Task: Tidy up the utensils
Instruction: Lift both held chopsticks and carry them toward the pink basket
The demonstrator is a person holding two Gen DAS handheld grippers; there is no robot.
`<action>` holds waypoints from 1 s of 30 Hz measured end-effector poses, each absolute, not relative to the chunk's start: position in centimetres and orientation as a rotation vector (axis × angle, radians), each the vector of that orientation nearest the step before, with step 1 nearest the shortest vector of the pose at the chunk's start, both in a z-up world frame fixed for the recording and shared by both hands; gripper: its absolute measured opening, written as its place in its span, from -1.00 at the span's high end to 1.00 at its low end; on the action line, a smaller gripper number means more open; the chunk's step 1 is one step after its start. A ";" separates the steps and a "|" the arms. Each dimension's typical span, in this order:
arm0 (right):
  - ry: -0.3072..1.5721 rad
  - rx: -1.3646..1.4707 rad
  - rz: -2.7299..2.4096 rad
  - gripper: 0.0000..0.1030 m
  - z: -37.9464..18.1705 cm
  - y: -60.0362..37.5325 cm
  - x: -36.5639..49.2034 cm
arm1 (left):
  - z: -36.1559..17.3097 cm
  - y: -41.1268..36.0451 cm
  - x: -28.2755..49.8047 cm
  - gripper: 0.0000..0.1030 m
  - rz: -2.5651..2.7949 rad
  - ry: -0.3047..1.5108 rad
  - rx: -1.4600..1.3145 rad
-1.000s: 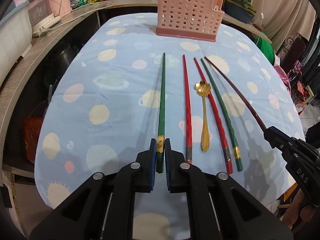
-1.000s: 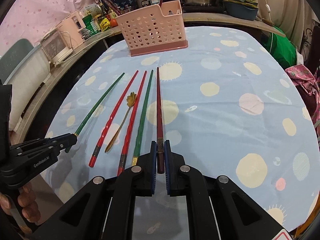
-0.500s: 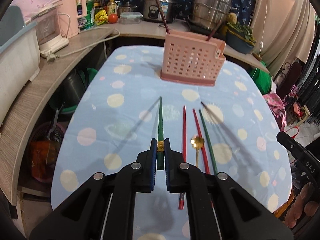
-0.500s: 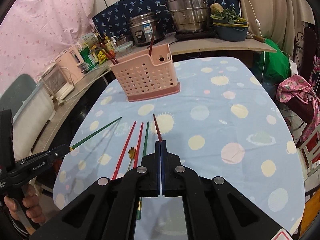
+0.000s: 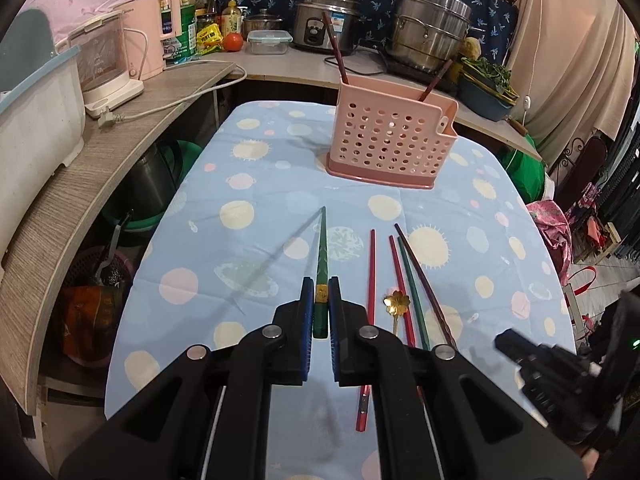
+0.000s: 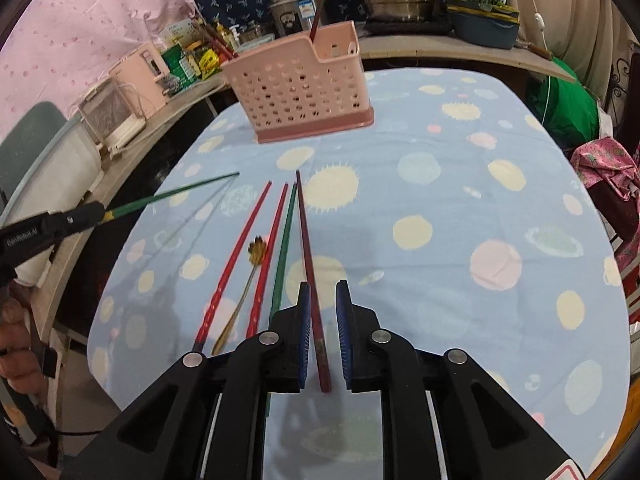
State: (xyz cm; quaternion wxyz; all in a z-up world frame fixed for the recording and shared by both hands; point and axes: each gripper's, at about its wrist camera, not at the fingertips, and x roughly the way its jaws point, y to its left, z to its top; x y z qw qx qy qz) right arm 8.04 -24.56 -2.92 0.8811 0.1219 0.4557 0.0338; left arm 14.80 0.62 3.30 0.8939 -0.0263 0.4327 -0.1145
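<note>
The left gripper clamps a green chopstick, its length pointing toward the pink basket; the right gripper is apart around a dark red chopstick.

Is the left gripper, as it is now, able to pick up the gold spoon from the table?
Probably not yet. The left gripper is shut on the green chopstick, so its jaws are occupied. The gold spoon lies uncovered between the red chopsticks, so the way there looks free.

Left gripper closed with pads pinched, raised above table level, right gripper parted, angled down
</note>
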 end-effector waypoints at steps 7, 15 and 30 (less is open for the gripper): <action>1.024 0.230 0.079 0.72 -5.9 -23.0 7.8 | 2.5 0.1 13.9 0.86 -0.259 0.923 -0.049; 1.044 0.198 0.054 0.75 -7.1 -22.9 7.7 | 2.1 0.2 13.6 0.86 -0.263 0.938 -0.053; 0.853 0.208 0.063 0.86 0.4 -23.7 7.5 | 4.4 0.9 14.1 0.86 -0.260 0.876 -0.073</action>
